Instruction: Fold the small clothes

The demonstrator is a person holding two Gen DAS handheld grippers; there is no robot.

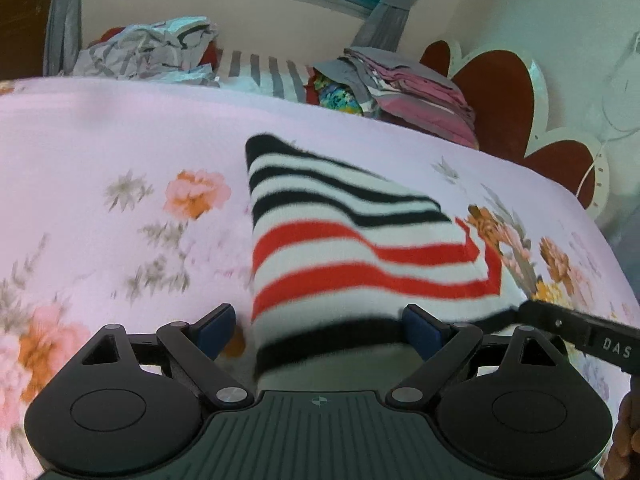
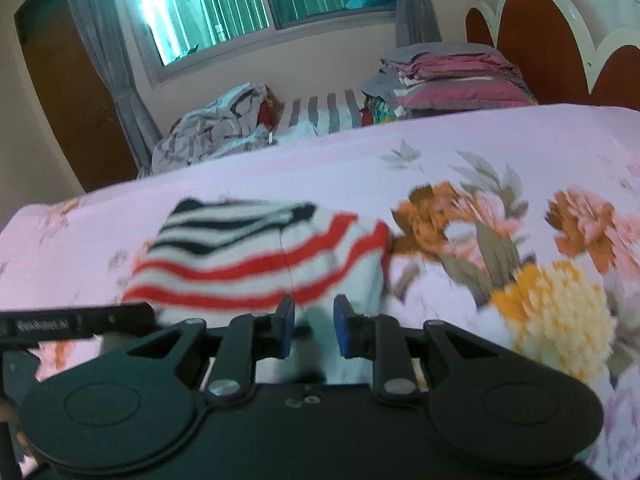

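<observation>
A small striped garment [image 1: 344, 248], white with black and red bands, lies folded on the pink floral bedsheet [image 1: 120, 152]. My left gripper [image 1: 320, 330] is open, its blue pads on either side of the garment's near black-striped edge. In the right wrist view the same garment [image 2: 256, 264] lies just ahead. My right gripper [image 2: 314, 330] has its jaws partly open over the garment's near white edge, and I cannot see the pads pinching cloth. The right gripper's finger [image 1: 580, 330] shows at the left view's right edge.
A crumpled grey-white heap of clothes [image 1: 152, 52] lies at the bed's far left. A stack of folded pink and grey bedding [image 1: 404, 84] sits far right by the red and white headboard [image 1: 496, 92]. A window with grey curtains [image 2: 248, 4] is behind.
</observation>
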